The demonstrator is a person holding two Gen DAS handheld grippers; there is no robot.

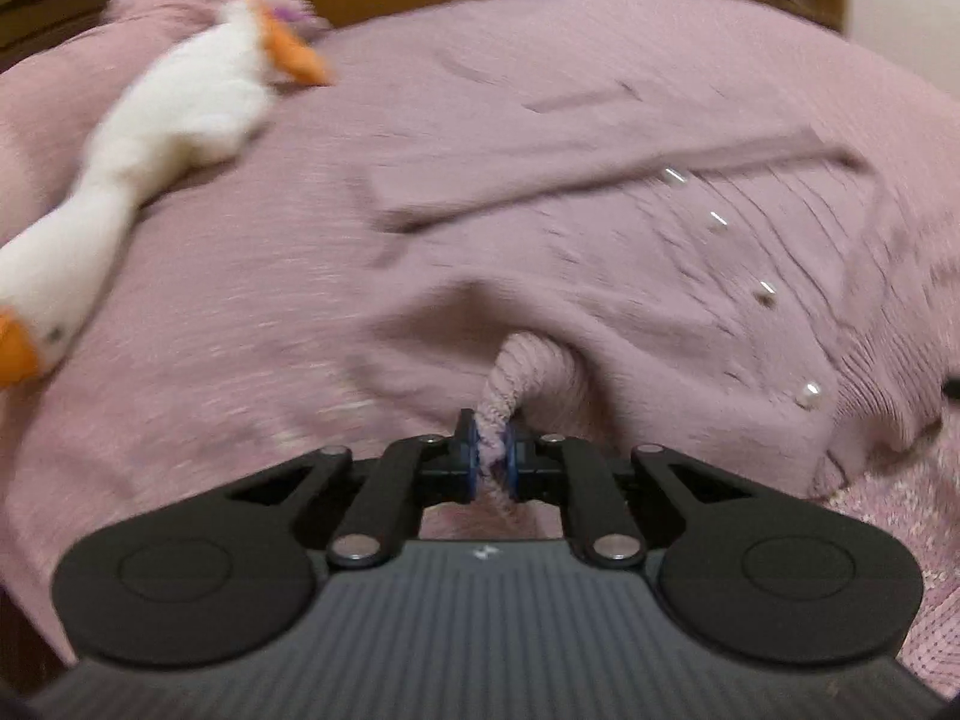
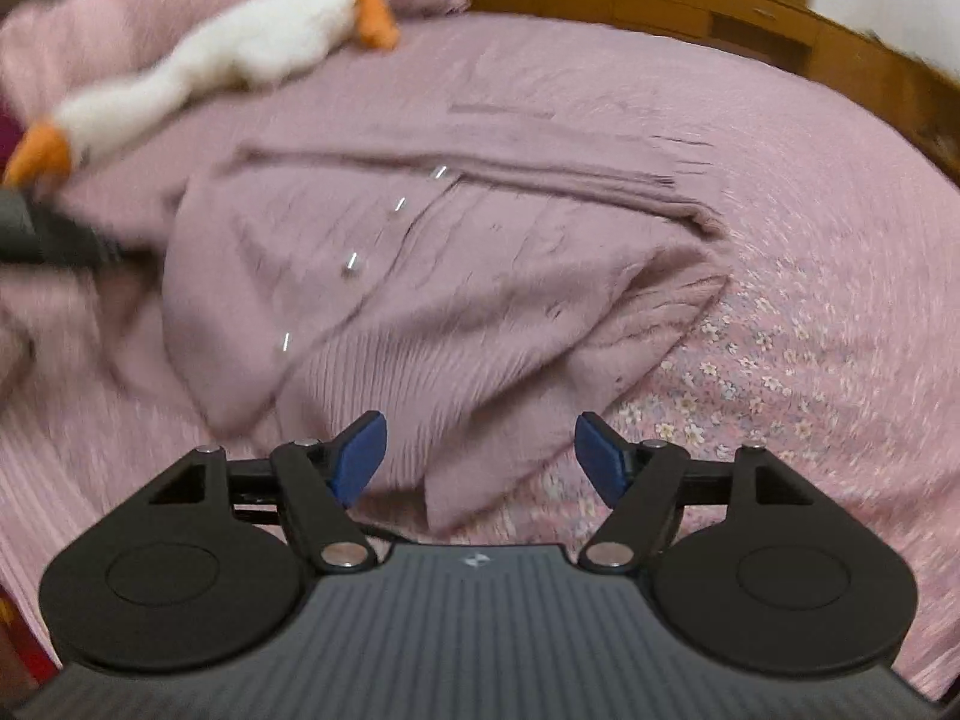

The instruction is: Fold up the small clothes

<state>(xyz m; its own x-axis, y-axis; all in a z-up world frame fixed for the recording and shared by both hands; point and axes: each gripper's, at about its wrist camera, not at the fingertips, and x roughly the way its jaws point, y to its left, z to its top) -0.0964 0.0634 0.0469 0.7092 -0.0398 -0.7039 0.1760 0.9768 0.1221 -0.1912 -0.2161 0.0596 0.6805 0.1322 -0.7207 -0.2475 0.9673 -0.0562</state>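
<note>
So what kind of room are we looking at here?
Most likely a bedroom: a pink bedspread covers a bed with a wooden frame, and a white stuffed goose lies beside the pink cardigan being folded.

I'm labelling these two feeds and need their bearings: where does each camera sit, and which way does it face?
Left wrist view: sits on the left claw, looking forward and down over the bed; its pads are shut on a bunched edge of the mauve cardigan.
Right wrist view: sits on the right claw, facing the same bed; the pads stand open with nothing between them, and the left claw's dark body shows at the left edge.
Shared: the cardigan with its pearl buttons, the plush goose, the pink bedspread.
</note>
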